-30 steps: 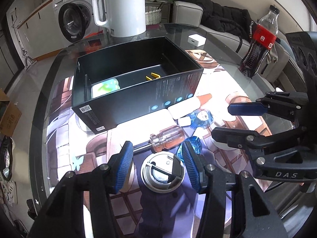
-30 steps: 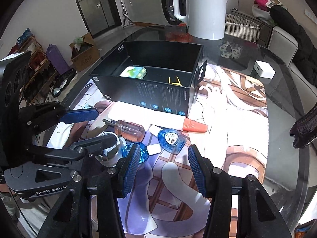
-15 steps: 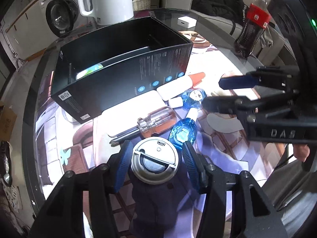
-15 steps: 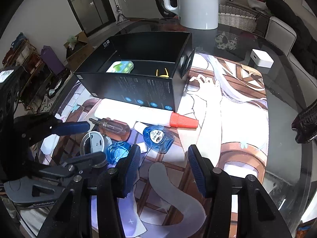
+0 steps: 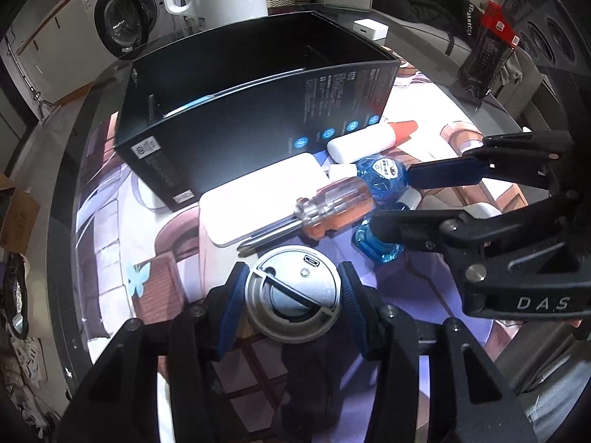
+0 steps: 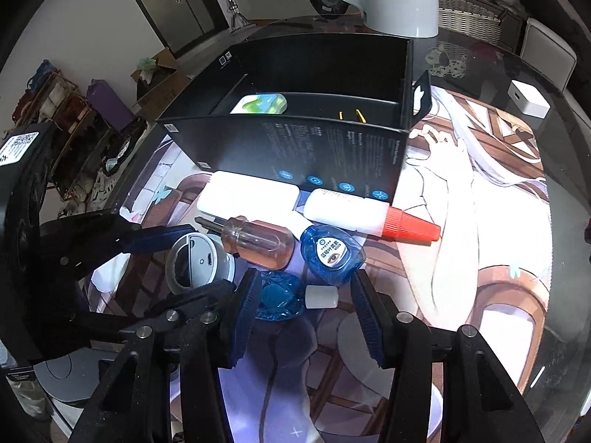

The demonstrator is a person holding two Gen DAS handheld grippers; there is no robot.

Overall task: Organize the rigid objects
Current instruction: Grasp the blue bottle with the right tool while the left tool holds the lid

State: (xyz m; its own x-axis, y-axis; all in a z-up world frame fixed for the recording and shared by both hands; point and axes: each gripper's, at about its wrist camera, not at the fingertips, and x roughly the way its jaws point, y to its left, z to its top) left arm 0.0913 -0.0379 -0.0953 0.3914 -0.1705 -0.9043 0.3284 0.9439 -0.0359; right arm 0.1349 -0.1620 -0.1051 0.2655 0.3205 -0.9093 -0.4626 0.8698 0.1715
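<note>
In the left wrist view, the left claw [image 5: 291, 291] was seen straddling a round grey lidded container [image 5: 293, 292], its blue pads at the container's two sides; whether they were pressing or only touching could not be told. Just ahead of the claw lay an amber-handled screwdriver [image 5: 325, 208] across a flat white case [image 5: 266, 199], with the black box [image 5: 255, 110] beyond. To the claw's right, the right claw [image 5: 391, 199] was spread over a blue plastic bottle [image 5: 380, 247].

In the right wrist view, the right claw [image 6: 303, 299] was seen released, its fingers wide apart, with the near blue plastic bottle [image 6: 277, 295] and its white cap between them, closer to the left finger. A second blue bottle [image 6: 332, 254] and a red-capped glue bottle [image 6: 369, 214] lay just ahead.

A good grasp would probably be gained by centring the bottle between the fingers before closing, so that the screwdriver and container alongside were not nudged, and by lifting each piece clear of the box wall.
</note>
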